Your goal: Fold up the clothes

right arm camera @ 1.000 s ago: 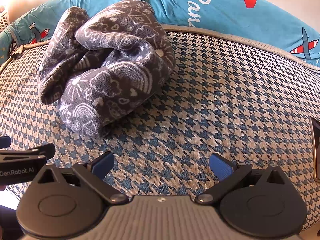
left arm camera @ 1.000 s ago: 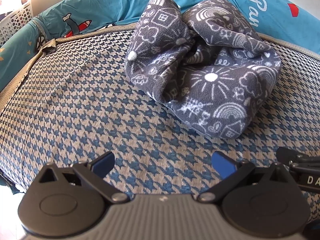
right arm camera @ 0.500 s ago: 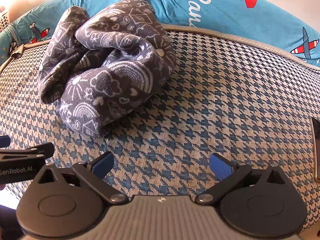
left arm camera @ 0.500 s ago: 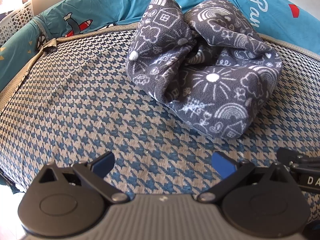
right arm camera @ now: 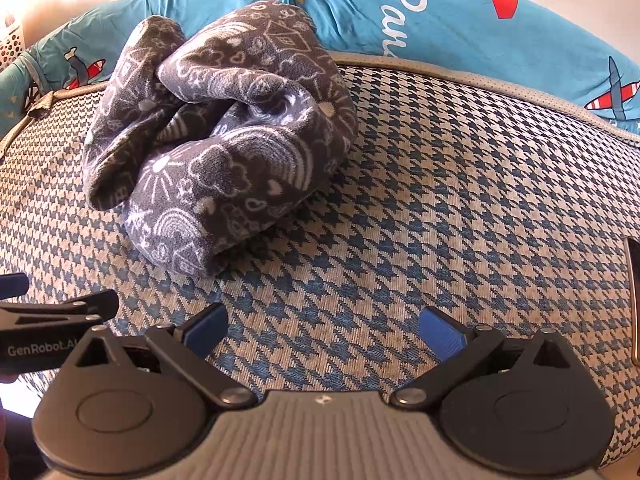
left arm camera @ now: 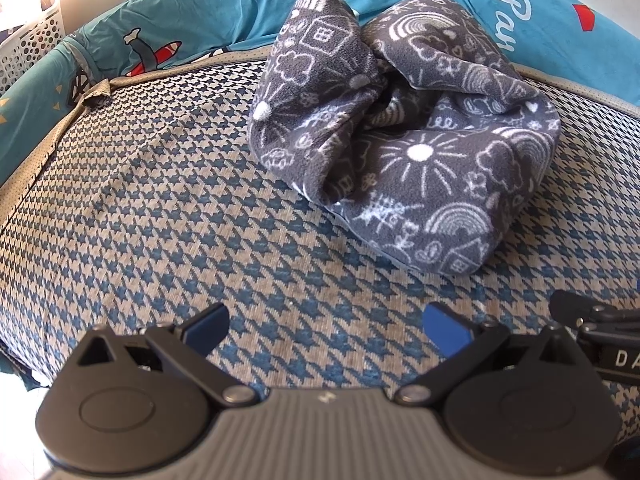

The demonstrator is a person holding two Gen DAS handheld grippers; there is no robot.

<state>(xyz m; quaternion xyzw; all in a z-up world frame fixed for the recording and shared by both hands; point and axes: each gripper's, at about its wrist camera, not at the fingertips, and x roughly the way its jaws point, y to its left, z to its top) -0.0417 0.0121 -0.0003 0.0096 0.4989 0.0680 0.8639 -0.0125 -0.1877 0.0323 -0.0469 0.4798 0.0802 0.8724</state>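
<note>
One grey fleece garment [left arm camera: 404,136], printed with white suns and rainbows, lies crumpled in a heap on the houndstooth mattress [left arm camera: 168,208], near its far edge beside one teal printed bedsheet [right arm camera: 460,20]. Two grippers hover low above the mattress: left gripper [left arm camera: 325,326] and right gripper [right arm camera: 323,330], both spread wide, holding nothing.

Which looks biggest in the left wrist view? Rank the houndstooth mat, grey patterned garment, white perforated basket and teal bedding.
1. houndstooth mat
2. teal bedding, partly cut off, so uncertain
3. grey patterned garment, nearer the camera
4. white perforated basket, mostly out of frame
</note>
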